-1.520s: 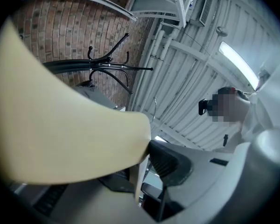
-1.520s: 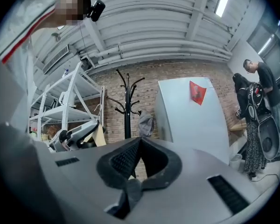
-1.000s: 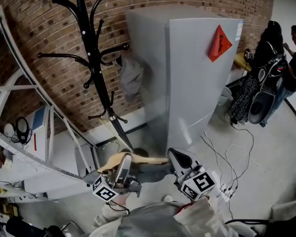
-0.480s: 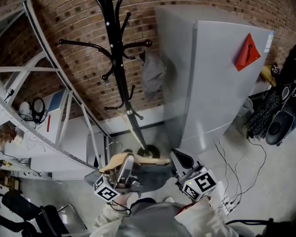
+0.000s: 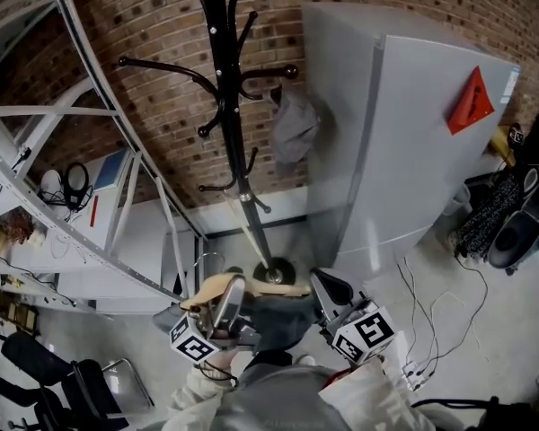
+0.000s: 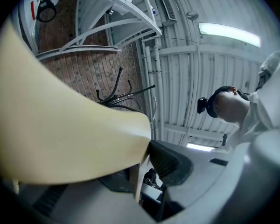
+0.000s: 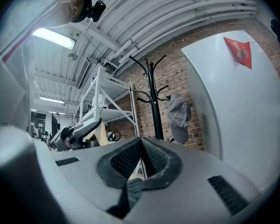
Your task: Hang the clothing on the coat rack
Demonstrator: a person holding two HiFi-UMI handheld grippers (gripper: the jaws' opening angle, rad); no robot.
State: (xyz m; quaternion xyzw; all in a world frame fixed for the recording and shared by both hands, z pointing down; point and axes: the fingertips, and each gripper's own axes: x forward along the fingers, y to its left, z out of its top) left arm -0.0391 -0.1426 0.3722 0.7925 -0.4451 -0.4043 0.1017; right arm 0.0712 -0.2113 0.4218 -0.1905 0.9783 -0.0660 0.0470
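Near the black metal coat rack (image 5: pixel 226 106), a pale wooden hanger (image 5: pixel 278 287) bearing dark clothing (image 5: pixel 280 318) is gripped by the left hand-held gripper (image 5: pixel 229 294); the right hand-held gripper (image 5: pixel 330 288) is closed.

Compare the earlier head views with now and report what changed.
The view swung: the black metal coat rack shifted from frame left toward centre, and the grey cabinet shifted rightward. The left claw stays shut on the pale wooden hanger, low in frame.
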